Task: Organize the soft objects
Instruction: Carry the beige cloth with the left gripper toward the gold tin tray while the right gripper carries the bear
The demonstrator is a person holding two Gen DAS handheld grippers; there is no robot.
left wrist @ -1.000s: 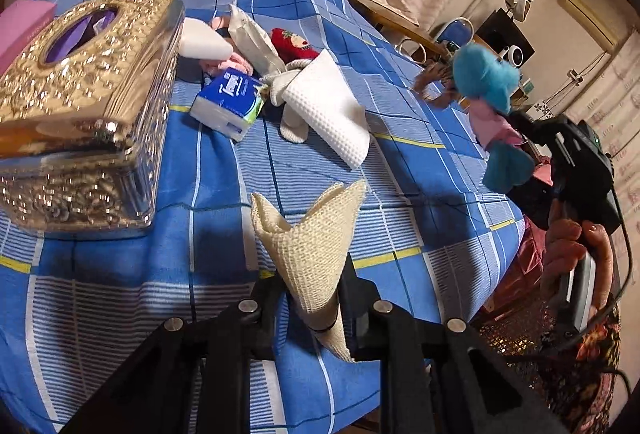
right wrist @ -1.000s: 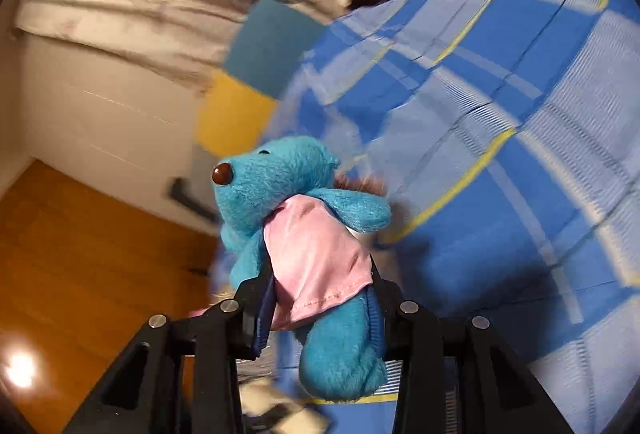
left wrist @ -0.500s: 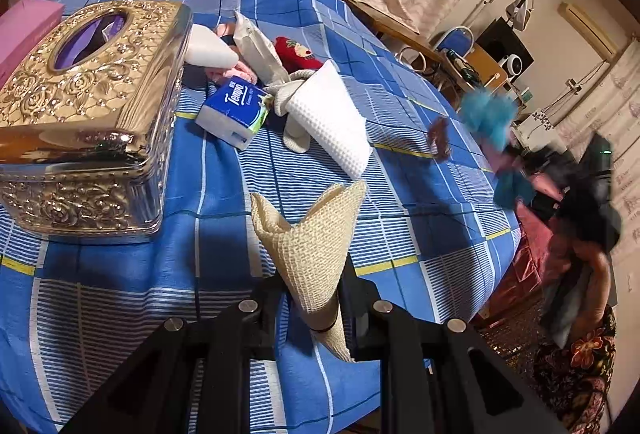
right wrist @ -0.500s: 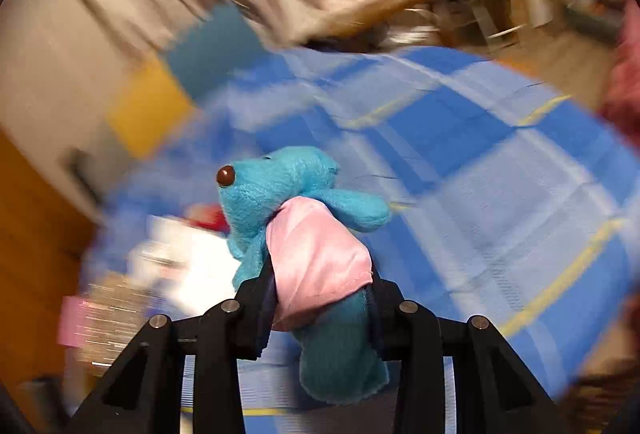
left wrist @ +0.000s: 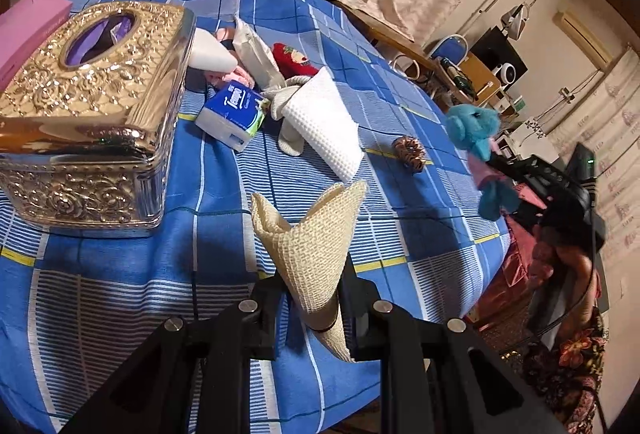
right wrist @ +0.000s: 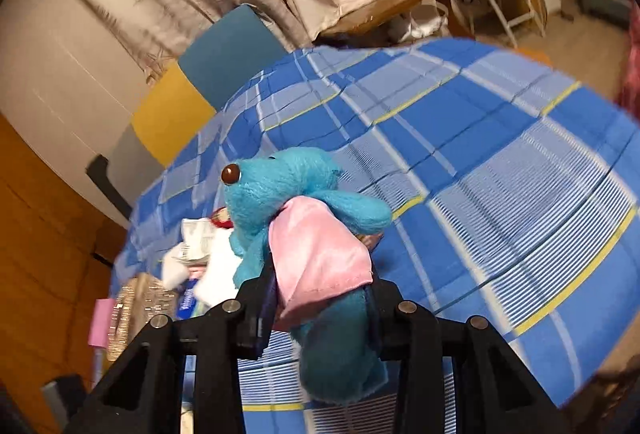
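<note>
My left gripper (left wrist: 310, 308) is shut on a cream woven cloth (left wrist: 312, 234), held above the near edge of the blue checked table (left wrist: 120, 274). My right gripper (right wrist: 322, 298) is shut on a blue plush toy in a pink shirt (right wrist: 304, 230), held above the table; the toy also shows in the left wrist view (left wrist: 476, 138) at the table's right edge. A pile of soft things lies mid-table: a white waffle cloth (left wrist: 324, 122), a red item (left wrist: 292, 60), pink fabric (left wrist: 236, 74) and a brown scrunchie (left wrist: 409, 151).
An ornate gold tissue box (left wrist: 88, 106) stands at the left with a pink box (left wrist: 28, 30) behind it. A blue tissue pack (left wrist: 234, 112) and a white packet (left wrist: 256, 52) lie by the pile. Chairs and curtains stand beyond the table.
The right gripper swung with the blue plush from the table's edge to face across the table. The brown scrunchie came into view on the table. The left gripper stayed almost still with the cloth.
</note>
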